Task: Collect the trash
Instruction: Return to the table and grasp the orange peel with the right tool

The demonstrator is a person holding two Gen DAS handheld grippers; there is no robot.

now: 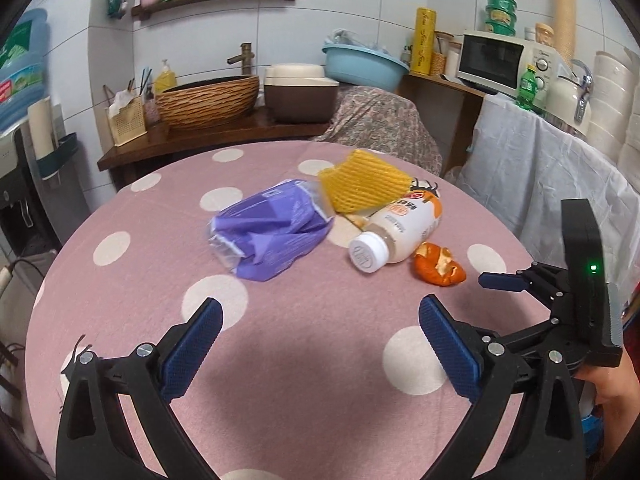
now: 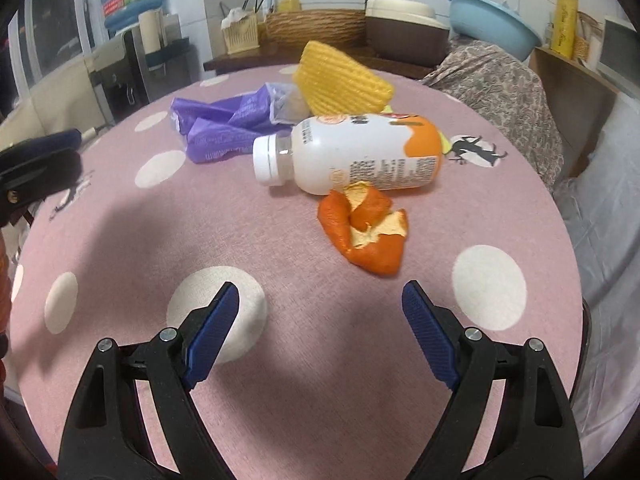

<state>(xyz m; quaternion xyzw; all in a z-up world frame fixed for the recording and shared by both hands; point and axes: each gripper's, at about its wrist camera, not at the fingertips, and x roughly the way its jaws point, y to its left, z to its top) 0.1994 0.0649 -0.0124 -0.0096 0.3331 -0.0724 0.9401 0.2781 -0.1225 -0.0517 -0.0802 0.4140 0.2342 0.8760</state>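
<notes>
Trash: a white-and-orange bottle (image 2: 352, 154), label unreadable, lies by orange peel (image 2: 366, 232); both grippers' jaws spread, empty.

Two black plastic scissor-arm grippers are seen, the left gripper (image 1: 320, 316) and the right gripper (image 2: 320, 300). Each finger is faced with a dark blue ribbed rubber pad (image 1: 192, 354), and silver round screw heads (image 1: 145, 349) are set at the arm pivots. On the right gripper's body, seen at the right of the left wrist view, a black box with a small green light (image 1: 593, 268) is carried.
</notes>
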